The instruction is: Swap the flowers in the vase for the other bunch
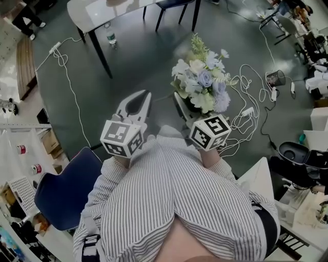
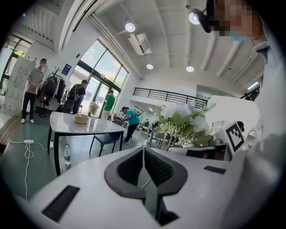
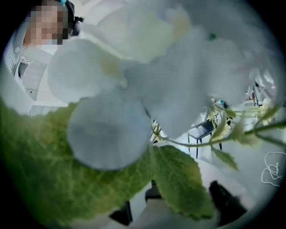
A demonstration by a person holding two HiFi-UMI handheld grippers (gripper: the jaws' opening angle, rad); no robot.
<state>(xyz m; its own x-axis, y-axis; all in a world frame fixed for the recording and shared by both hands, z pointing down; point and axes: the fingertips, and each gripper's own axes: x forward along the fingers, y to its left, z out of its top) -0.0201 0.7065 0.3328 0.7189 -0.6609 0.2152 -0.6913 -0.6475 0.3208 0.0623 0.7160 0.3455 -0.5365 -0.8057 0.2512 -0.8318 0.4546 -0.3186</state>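
In the head view a bunch of white and pale blue flowers (image 1: pixel 202 84) with green leaves stands upright above the grey floor. My right gripper (image 1: pixel 185 108) is shut on the bunch's lower end. In the right gripper view, petals (image 3: pixel 147 76) and leaves (image 3: pixel 178 179) fill the picture and hide the jaws. To the left my left gripper (image 1: pixel 147 94) is shut with nothing in it, and its pads meet in the left gripper view (image 2: pixel 144 151). The same bunch (image 2: pixel 185 123) shows to the right there. No vase is in view.
A white table (image 1: pixel 97 13) stands ahead on the left, with a bowl (image 2: pixel 81 118) on it and a water bottle (image 1: pixel 109 36) on the floor beside its leg. White cables (image 1: pixel 248 120) lie on the floor at right. A blue chair (image 1: pixel 61 192) is close on my left. People stand far off.
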